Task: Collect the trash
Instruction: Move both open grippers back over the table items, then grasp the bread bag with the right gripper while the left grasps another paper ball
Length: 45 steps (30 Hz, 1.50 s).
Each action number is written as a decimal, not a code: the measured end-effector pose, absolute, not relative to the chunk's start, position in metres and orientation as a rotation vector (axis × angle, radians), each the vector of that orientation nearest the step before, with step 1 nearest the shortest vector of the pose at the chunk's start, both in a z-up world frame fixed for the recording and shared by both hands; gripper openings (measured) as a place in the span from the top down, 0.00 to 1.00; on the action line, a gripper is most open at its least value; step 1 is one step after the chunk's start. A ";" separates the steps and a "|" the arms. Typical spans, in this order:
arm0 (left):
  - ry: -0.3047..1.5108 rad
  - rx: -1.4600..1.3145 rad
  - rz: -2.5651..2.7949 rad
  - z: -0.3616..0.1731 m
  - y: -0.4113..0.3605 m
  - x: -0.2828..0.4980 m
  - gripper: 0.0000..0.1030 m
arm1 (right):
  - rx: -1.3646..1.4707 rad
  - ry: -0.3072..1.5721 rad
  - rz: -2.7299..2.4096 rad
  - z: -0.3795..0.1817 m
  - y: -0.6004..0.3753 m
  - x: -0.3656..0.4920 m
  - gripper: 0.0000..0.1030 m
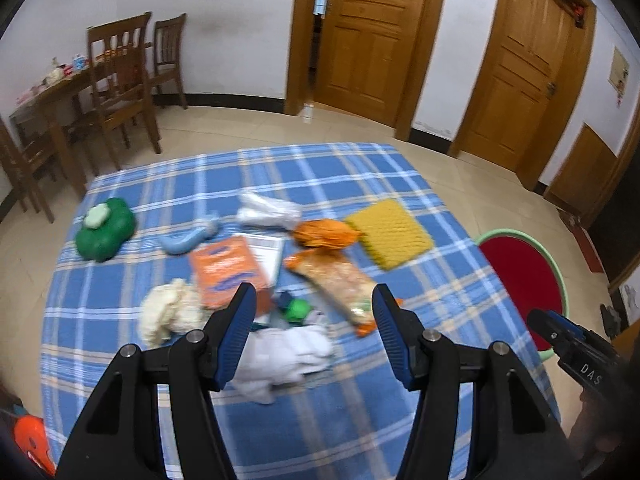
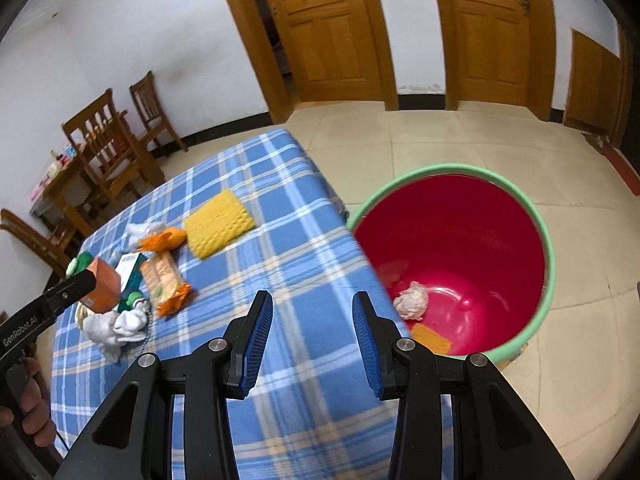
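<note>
Trash lies scattered on the blue plaid tablecloth: crumpled white paper, a snack bag, an orange box, an orange wrapper, white plastic and a cream wad. My left gripper hovers open above the white paper, holding nothing. My right gripper is open and empty over the table's edge, beside the red bin with a green rim. A paper ball and an orange scrap lie in the bin.
A yellow sponge, a green toy and a blue object also sit on the cloth. Wooden chairs and a cluttered side table stand at the back left. Two wooden doors face a tiled floor.
</note>
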<state>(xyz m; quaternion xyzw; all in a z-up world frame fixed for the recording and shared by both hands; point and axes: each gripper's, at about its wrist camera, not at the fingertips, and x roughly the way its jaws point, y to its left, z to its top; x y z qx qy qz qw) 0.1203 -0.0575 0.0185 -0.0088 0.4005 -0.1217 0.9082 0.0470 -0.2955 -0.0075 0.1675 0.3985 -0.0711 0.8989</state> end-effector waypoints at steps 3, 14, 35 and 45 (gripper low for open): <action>0.825 -0.037 -0.221 0.017 -0.040 0.123 0.42 | 0.338 0.837 -0.127 -0.009 -0.286 0.054 0.59; 0.849 -0.119 -0.121 0.001 0.017 0.134 0.41 | 0.292 0.884 -0.042 -0.013 -0.244 0.083 0.59; 0.930 -0.203 -0.073 -0.041 0.058 0.152 0.41 | 0.189 0.955 0.100 -0.033 -0.182 0.137 0.45; 0.925 -0.230 -0.099 -0.049 0.059 0.161 0.41 | 0.180 0.989 0.128 -0.048 -0.172 0.153 0.45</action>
